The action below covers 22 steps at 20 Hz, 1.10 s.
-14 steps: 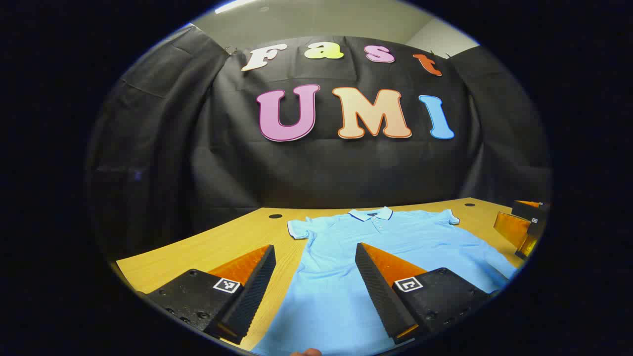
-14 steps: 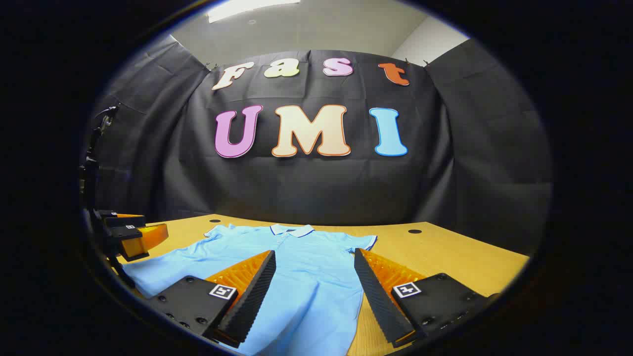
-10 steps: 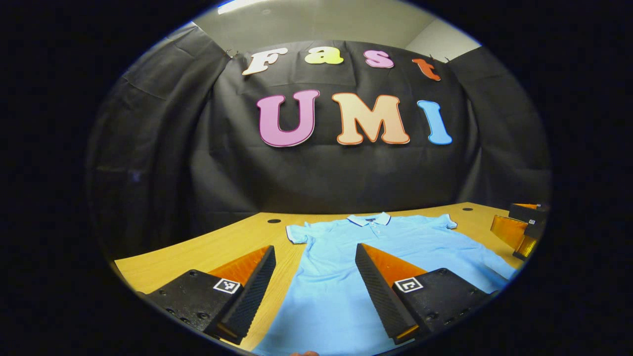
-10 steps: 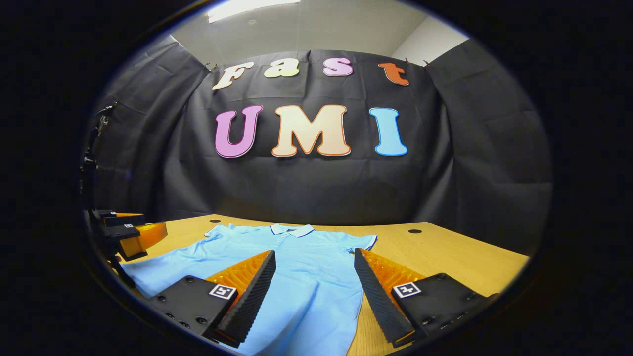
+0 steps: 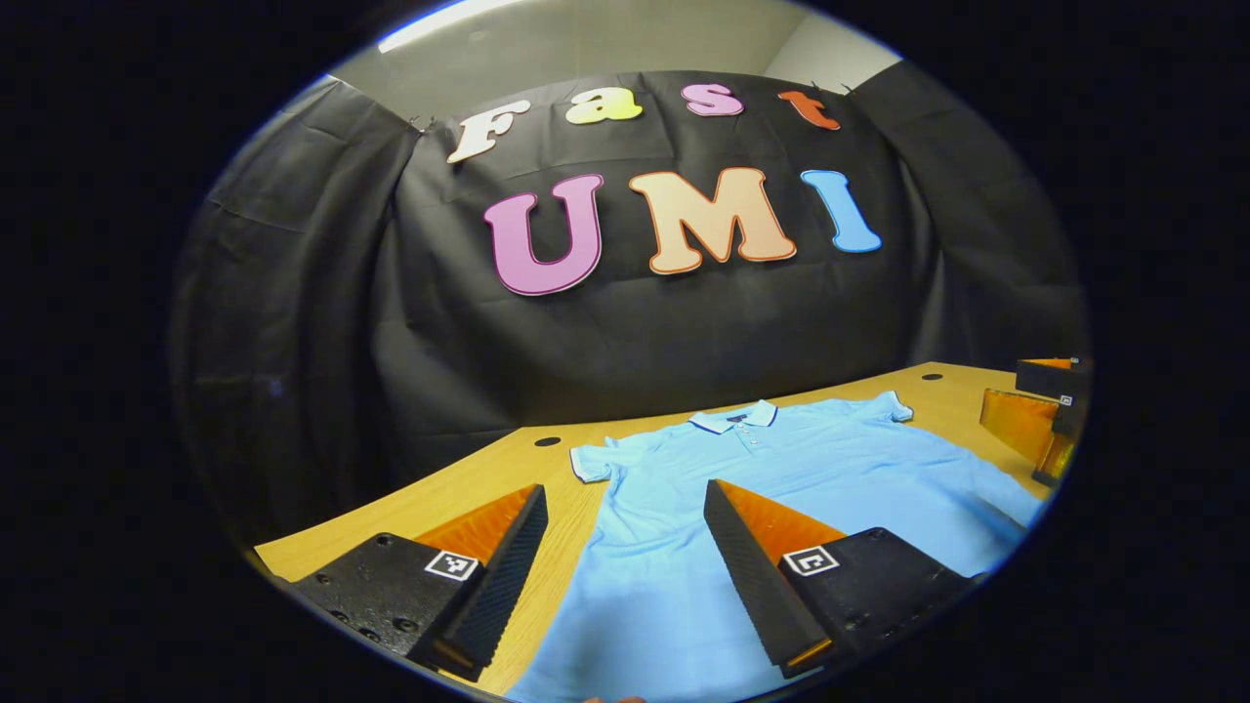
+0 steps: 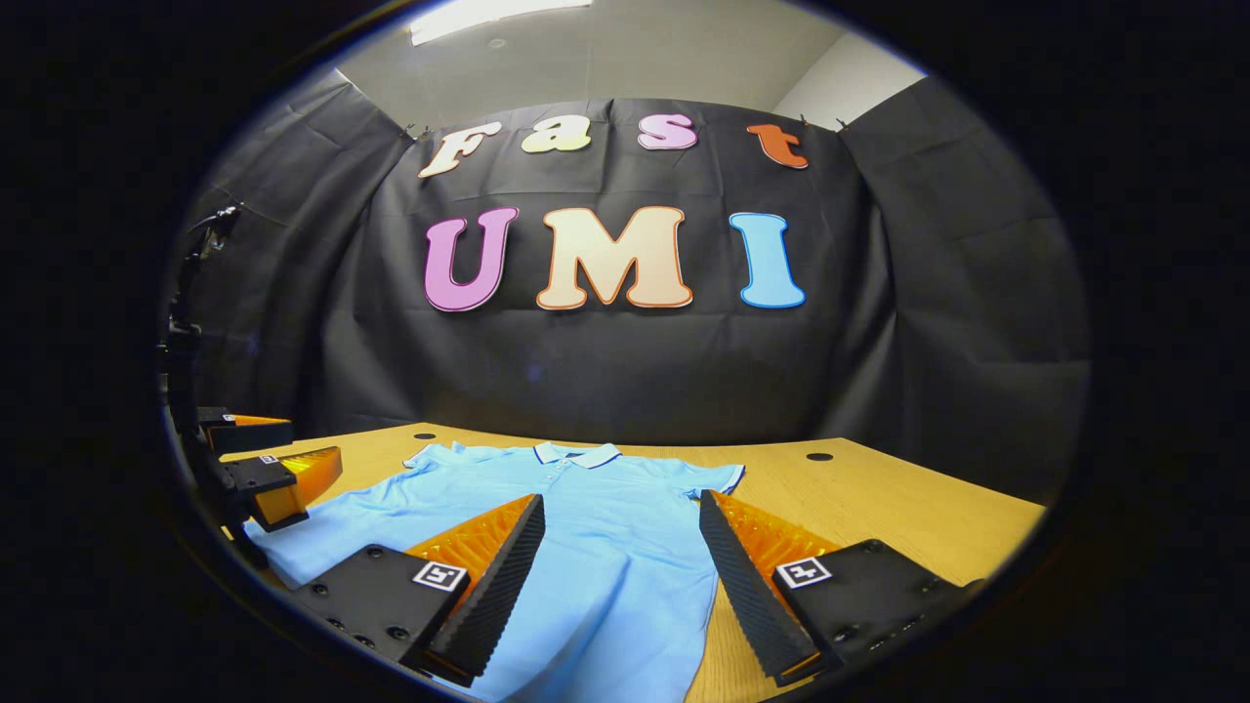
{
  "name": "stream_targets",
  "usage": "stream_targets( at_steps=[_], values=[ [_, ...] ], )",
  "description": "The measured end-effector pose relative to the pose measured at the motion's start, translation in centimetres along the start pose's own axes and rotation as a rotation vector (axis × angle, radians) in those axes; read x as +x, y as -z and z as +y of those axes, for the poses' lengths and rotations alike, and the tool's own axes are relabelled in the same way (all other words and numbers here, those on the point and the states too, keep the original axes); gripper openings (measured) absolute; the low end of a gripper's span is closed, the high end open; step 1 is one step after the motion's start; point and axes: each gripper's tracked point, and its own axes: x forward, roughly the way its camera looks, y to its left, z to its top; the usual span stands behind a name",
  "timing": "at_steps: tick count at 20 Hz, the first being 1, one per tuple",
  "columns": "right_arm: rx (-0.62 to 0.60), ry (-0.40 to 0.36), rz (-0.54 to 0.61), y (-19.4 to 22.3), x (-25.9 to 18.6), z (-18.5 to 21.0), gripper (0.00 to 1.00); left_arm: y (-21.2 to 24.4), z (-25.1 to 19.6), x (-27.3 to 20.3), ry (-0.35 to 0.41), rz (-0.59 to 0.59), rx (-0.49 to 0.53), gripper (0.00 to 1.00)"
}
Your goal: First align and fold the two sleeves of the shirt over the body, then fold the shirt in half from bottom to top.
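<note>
Below, both tools, left (image 5: 625, 508) and right (image 6: 622, 517), spread wide over the flat shirt (image 6: 596, 547), its hem cut off.

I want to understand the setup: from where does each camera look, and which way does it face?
Left gripper view: rides on the left gripper, faces the shirt on the table and the black cloth wall; the right gripper shows far right.
Right gripper view: rides on the right gripper, faces the same way; the left gripper shows far left.
Both share the shirt, collar farthest away, and open fingers.
</note>
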Motion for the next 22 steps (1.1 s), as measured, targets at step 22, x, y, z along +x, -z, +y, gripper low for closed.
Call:
stream_targets(
  at_steps=[22],
  values=[
    [0.006,-0.151,0.186,-4.3,6.8,-0.2,0.99,-0.1,1.0,-0.1,-0.002,-0.025,-0.115,0.96]
  ],
)
